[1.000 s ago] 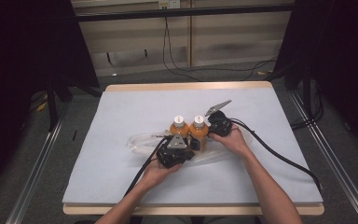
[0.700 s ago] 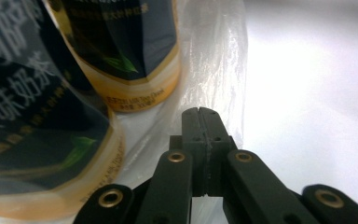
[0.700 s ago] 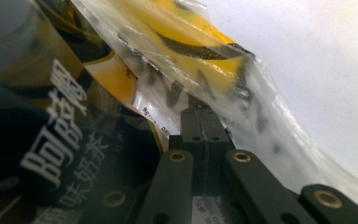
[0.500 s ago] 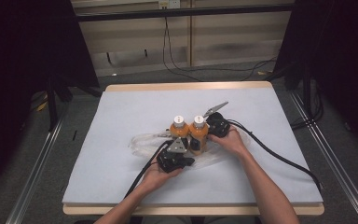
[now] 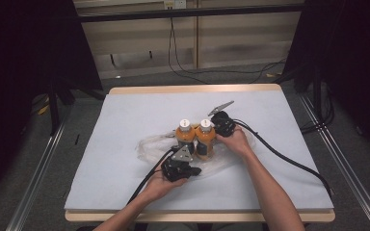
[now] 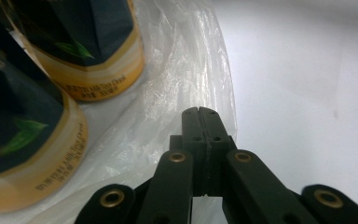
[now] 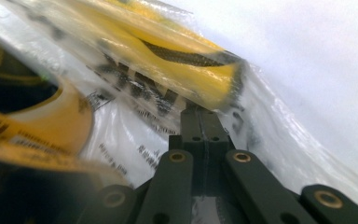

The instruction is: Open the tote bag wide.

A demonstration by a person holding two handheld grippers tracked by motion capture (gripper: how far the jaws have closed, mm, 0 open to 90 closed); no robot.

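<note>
The left gripper (image 5: 192, 169) has drawn back from the bottles (image 5: 195, 137), pinching the bag (image 6: 186, 93).

Over the last second the left gripper (image 5: 192, 169) draws back from the bottles (image 5: 195, 137) toward the near table edge: it first sits close against their base and now lies clear of them, just in front. Its grey plate (image 5: 181, 154) turns with it, and the left hand (image 5: 160, 185) shifts slightly nearer the person. The clear bag (image 5: 149, 147) flattens and stretches out a little on the near side, where that gripper pinches its edge.
</note>
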